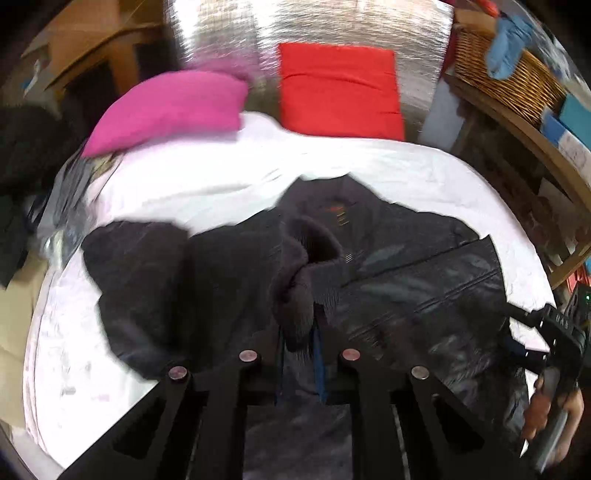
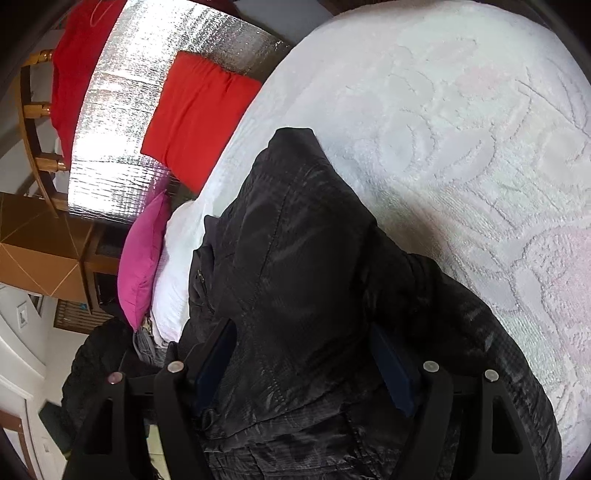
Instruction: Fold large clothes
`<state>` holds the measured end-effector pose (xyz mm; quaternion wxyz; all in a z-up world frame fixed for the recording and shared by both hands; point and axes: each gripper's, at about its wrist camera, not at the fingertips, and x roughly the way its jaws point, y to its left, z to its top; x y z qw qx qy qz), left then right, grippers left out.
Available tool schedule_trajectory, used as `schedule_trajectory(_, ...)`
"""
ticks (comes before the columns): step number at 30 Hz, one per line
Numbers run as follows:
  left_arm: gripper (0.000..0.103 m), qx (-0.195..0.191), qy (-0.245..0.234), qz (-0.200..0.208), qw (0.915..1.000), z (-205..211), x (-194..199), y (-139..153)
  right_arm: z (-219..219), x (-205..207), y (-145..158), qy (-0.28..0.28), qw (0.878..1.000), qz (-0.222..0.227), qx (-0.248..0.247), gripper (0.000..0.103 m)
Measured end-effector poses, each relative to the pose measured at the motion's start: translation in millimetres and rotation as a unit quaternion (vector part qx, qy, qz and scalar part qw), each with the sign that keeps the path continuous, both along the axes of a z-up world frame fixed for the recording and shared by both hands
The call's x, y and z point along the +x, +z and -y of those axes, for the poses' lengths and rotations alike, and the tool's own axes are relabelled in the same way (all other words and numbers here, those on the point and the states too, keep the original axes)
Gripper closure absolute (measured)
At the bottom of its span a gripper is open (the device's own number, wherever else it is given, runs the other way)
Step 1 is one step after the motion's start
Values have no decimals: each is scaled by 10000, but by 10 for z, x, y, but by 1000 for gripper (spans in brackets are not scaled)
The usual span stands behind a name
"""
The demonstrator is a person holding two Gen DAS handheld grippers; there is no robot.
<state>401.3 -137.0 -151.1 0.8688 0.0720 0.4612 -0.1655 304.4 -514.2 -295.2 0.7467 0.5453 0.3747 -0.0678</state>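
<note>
A large black jacket [image 1: 406, 280] lies spread on the white bedspread [image 1: 221, 173]. My left gripper [image 1: 301, 332] is shut on a dark ribbed cuff [image 1: 295, 295] of the jacket, which stands up bunched between its narrow jaws. At the jacket's right edge, the right gripper [image 1: 550, 332] shows with a hand [image 1: 557, 413] behind it. In the right wrist view my right gripper [image 2: 303, 328] is open wide, blue pads [image 2: 391, 369] on either side of a raised bulge of the black jacket [image 2: 295, 240]. I cannot see the pads pressing it.
A pink pillow [image 1: 166, 107] and a red cushion [image 1: 340, 88] lean on a silver foil headboard [image 1: 314, 22]. A wicker basket [image 1: 506, 74] with blue cloth sits on a wooden shelf at right. Dark clothes [image 1: 22, 155] are piled left of the bed.
</note>
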Motion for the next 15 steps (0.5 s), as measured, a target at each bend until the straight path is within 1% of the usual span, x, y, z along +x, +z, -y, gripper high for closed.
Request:
schedule_trajectory(1,84,-51,41,-124,9999,-185,-5,-28,-8,-1,2,-7,10000,-7,-21,25)
schedule_trajectory(3,78,-80,158,-270,9995,-450,-13,-86,-21,3,11,-1,10000,-13,-51,25)
schedule_trajectory(5,58,-41,300,-244,9992,-682,-48,-113,-34,10,25,29,9999,-22,-116,25)
schedule_trajectory(6,53,-41,344,-216,9992,-727,-45,-112,-32,9,26,36,9999,-20,-128,25)
schedule_trajectory(7,47,-83,422,-156,9990,-866,-59,-94,-32,4,36,14,9999,9,-127,25)
schedule_trajectory(10,45,-226,571,-66,9981,-1147,-63,-40,-52,-13,100,-5,9997,173,-146,23)
schedule_trajectory(12,41,-289,779,-32,9965,-1366,-29,-14,-116,-15,201,-6,9989,278,-366,23)
schedule_trajectory(14,32,-463,1078,-58,9931,-1630,54,-19,-213,-13,343,86,9963,588,-620,23)
schedule_trajectory(15,30,-581,1268,-82,9902,-1783,101,-23,-255,-4,384,159,9952,706,-659,23)
